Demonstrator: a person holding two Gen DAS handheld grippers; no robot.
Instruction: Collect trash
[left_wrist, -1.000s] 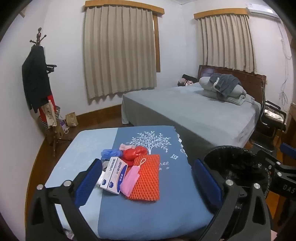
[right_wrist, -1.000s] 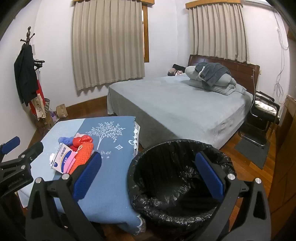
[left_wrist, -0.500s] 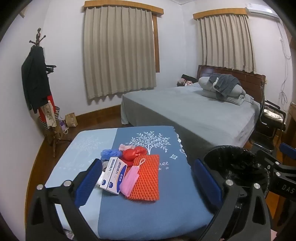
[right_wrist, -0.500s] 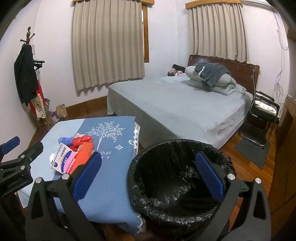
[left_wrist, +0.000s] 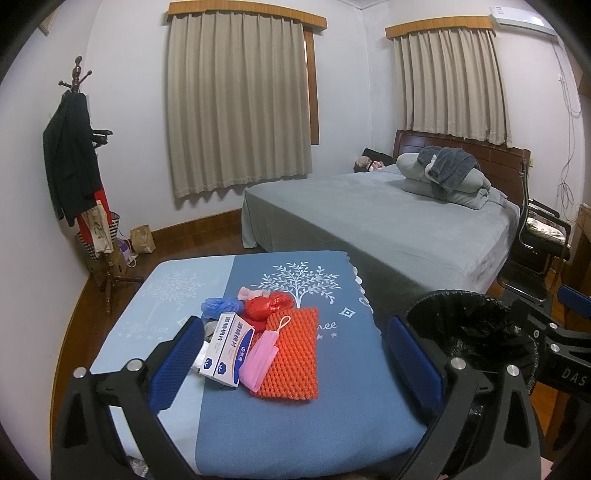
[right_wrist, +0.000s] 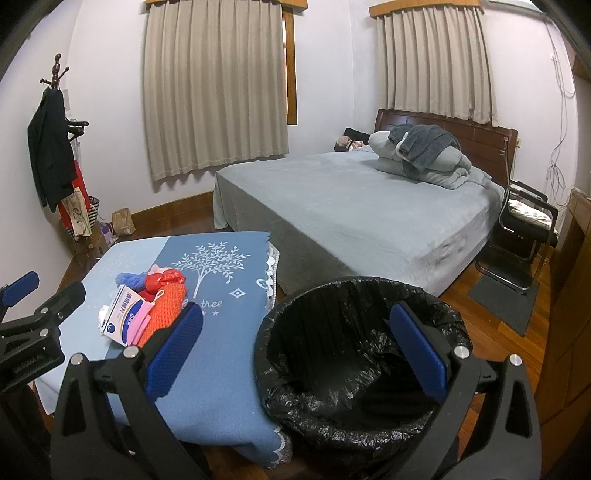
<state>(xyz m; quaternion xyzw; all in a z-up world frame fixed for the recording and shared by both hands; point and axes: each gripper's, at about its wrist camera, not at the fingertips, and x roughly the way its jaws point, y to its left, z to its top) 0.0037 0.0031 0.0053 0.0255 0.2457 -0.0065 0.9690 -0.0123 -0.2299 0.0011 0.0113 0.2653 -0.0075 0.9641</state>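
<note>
- While the left gripper (left_wrist: 295, 354) hangs above the near edge of the table (left_wrist: 332, 398), its blue-padded fingers (left_wrist: 177, 362) stand wide apart and grip nothing.
- Between and just beyond those fingers, a small heap of trash lies on the blue tree-print cloth: a white-and-blue box (left_wrist: 227, 349), a pink face mask (left_wrist: 260, 356) leaning on the box and overlapping an orange foam net (left_wrist: 291, 356), a crumpled red wrapper (left_wrist: 267, 306) behind the net, and a blue crumpled piece (left_wrist: 221, 306) to the wrapper's left.
- Over at the table's right side stands a bin lined with a black bag (right_wrist: 354, 350); nothing can be made out inside it.
- Directly above the bin's mouth is the right gripper (right_wrist: 306, 354), fingers (right_wrist: 421, 354) spread wide and empty, the left pad over the table edge, the right pad over the bin's far rim.
- Behind the table stretches a grey bed (right_wrist: 351, 206), well apart from the trash.
</note>
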